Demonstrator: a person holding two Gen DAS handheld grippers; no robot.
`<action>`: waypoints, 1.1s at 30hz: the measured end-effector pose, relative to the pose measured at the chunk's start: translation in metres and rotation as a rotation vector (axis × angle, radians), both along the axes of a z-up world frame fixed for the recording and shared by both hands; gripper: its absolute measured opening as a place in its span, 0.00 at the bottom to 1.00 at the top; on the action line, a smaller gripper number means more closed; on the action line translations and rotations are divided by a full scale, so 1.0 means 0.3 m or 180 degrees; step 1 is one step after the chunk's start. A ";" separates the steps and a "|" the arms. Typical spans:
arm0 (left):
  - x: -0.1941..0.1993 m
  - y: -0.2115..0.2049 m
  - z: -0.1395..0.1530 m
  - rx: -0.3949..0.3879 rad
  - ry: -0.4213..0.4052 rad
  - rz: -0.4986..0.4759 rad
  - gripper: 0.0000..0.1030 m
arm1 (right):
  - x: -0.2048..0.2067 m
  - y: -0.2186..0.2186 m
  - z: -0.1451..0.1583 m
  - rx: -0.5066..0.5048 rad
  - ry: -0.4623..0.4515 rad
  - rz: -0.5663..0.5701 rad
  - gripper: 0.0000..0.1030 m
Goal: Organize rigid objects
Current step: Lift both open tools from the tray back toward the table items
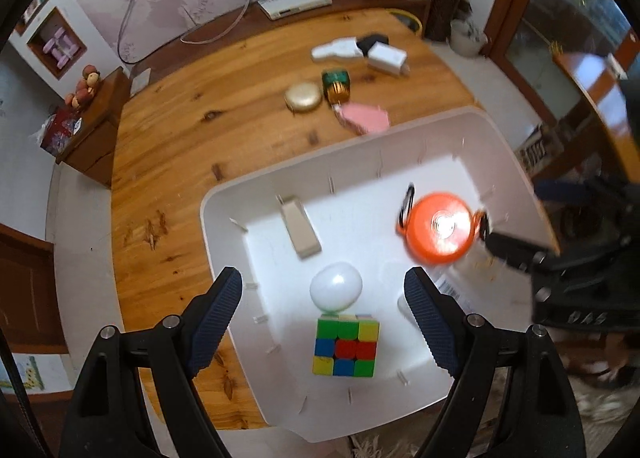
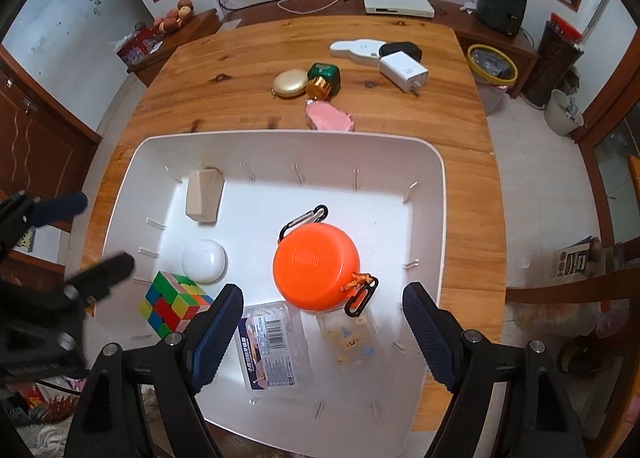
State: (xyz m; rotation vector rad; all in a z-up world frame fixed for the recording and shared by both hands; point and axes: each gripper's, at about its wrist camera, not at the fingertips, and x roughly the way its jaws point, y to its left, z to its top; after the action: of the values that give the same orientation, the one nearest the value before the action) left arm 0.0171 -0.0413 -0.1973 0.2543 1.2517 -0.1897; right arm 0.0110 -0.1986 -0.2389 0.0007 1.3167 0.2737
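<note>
A white bin (image 2: 434,217) (image 1: 224,242) sits on the wooden table. Inside lie an orange round case with carabiners (image 2: 316,266) (image 1: 440,227), a colour cube (image 2: 172,304) (image 1: 346,346), a white egg-shaped case (image 2: 204,260) (image 1: 336,286), a beige block (image 2: 204,195) (image 1: 300,225) and clear plastic packs (image 2: 272,346). My right gripper (image 2: 322,322) is open and empty above the orange case. My left gripper (image 1: 322,314) is open and empty above the cube and white case. On the table beyond lie a pink case (image 2: 330,117), gold compact (image 2: 289,83), green bottle (image 2: 323,81), white charger (image 2: 403,71), white device (image 2: 356,49) and black case (image 2: 401,49).
A wooden shelf with a white router (image 2: 398,5) and a black appliance (image 2: 502,3) runs along the far wall. A bin with a yellow rim (image 2: 491,63) stands right of the table. A low cabinet with toys (image 2: 172,21) is at the far left.
</note>
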 end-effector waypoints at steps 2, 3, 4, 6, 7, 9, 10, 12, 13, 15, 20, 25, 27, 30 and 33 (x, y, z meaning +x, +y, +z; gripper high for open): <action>0.013 0.005 0.027 -0.0048 -0.0048 0.0029 0.83 | 0.003 0.009 0.013 -0.0067 -0.0049 0.0003 0.80; 0.020 0.006 0.042 -0.0075 -0.0073 0.0044 0.83 | 0.004 0.013 0.018 -0.0108 -0.0081 -0.0002 0.80; 0.026 0.007 0.053 -0.0095 -0.0091 0.0054 0.83 | 0.004 0.016 0.024 -0.0131 -0.0113 -0.0003 0.80; 0.042 0.008 0.076 -0.0136 -0.0133 0.0061 0.83 | 0.005 0.024 0.040 -0.0150 -0.0193 -0.0001 0.80; 0.049 0.007 0.085 -0.0143 -0.0148 0.0060 0.83 | 0.006 0.024 0.044 -0.0148 -0.0204 -0.0002 0.80; 0.067 0.003 0.104 -0.0147 -0.0190 0.0045 0.83 | 0.010 0.025 0.055 -0.0129 -0.0221 -0.0013 0.80; 0.076 0.001 0.111 -0.0145 -0.0207 0.0031 0.83 | 0.014 0.027 0.063 -0.0107 -0.0235 -0.0003 0.80; 0.100 -0.006 0.132 -0.0114 -0.0271 -0.0009 0.83 | 0.020 0.028 0.080 -0.0111 -0.0284 -0.0011 0.80; 0.110 -0.009 0.140 -0.0096 -0.0296 -0.0033 0.83 | 0.024 0.027 0.085 -0.0102 -0.0298 -0.0011 0.80; 0.142 -0.018 0.161 -0.0049 -0.0371 -0.0101 0.83 | 0.045 0.025 0.104 -0.0055 -0.0309 -0.0028 0.80; 0.238 -0.033 0.199 0.0030 -0.0512 -0.0243 0.83 | 0.120 0.016 0.147 -0.0007 -0.0364 -0.0124 0.80; 0.350 -0.032 0.202 -0.0035 -0.0503 -0.0327 0.83 | 0.230 0.004 0.211 -0.0021 -0.0506 -0.0276 0.80; 0.411 -0.028 0.178 -0.0041 -0.0437 -0.0406 0.83 | 0.276 0.002 0.235 -0.0022 -0.0556 -0.0332 0.80; 0.497 -0.026 0.104 0.0066 -0.0347 -0.0532 0.83 | 0.356 0.002 0.252 -0.0059 -0.0594 -0.0406 0.80; 0.580 -0.017 -0.002 0.0145 -0.0175 -0.0660 0.83 | 0.434 0.011 0.240 -0.0112 -0.0565 -0.0437 0.80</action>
State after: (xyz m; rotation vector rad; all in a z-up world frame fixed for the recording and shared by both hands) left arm 0.1912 -0.0464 -0.1978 0.4266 1.1753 -0.3307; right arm 0.1412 -0.1954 -0.1668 0.0362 1.1392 0.1304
